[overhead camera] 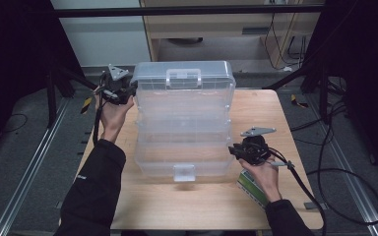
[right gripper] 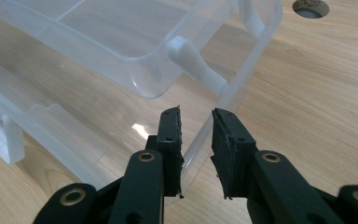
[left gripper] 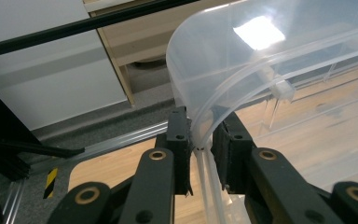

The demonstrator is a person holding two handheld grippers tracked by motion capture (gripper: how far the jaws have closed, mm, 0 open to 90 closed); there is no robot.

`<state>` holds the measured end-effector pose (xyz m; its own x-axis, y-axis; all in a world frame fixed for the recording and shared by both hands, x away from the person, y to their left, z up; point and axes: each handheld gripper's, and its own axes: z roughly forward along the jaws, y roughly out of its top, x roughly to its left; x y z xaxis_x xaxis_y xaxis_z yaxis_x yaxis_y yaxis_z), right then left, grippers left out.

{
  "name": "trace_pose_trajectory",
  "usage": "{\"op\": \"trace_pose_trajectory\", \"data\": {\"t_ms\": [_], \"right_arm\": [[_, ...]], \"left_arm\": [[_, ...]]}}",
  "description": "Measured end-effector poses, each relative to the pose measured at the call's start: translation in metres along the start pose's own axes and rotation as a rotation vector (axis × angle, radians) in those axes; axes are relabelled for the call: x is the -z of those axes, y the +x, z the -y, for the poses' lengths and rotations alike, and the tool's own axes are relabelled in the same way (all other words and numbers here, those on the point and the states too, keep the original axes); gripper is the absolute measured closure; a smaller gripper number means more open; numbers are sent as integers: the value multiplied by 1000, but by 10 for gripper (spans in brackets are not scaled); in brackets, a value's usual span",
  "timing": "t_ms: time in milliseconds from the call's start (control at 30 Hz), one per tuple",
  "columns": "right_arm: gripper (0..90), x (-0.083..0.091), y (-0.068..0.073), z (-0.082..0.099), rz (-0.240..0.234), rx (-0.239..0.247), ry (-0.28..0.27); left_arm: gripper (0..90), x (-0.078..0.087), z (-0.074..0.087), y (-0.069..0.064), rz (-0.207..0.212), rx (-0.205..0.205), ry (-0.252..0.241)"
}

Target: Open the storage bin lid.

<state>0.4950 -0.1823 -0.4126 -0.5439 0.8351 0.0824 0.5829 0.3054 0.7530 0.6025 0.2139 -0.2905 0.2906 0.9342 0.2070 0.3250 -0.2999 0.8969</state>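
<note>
A clear plastic tiered storage box [overhead camera: 184,142] stands unfolded on the wooden table [overhead camera: 275,118], its lid [overhead camera: 184,73] at the far end. My left gripper [overhead camera: 129,91] is at the lid's far left corner. In the left gripper view the curved lid rim [left gripper: 223,60] runs down between the pads, and the left gripper [left gripper: 200,121] is shut on it. My right gripper [overhead camera: 232,150] is at the right side of the box's near tier. In the right gripper view the tray's clear wall [right gripper: 233,88] passes between the jaws, with the right gripper [right gripper: 196,114] shut on it.
A green and white packet [overhead camera: 251,189] lies under my right hand near the table's front right. A cable hole [right gripper: 311,8] is in the tabletop beyond the box. A white latch [overhead camera: 183,172] hangs at the box's front. Black frame legs flank the table.
</note>
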Motion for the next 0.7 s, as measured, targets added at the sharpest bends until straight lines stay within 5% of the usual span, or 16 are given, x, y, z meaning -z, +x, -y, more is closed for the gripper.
{"op": "trace_pose_trajectory", "data": {"t_ms": [700], "right_arm": [[731, 0, 0, 0, 2, 8, 2]], "left_arm": [[841, -26, -9, 8, 9, 43, 21]]}}
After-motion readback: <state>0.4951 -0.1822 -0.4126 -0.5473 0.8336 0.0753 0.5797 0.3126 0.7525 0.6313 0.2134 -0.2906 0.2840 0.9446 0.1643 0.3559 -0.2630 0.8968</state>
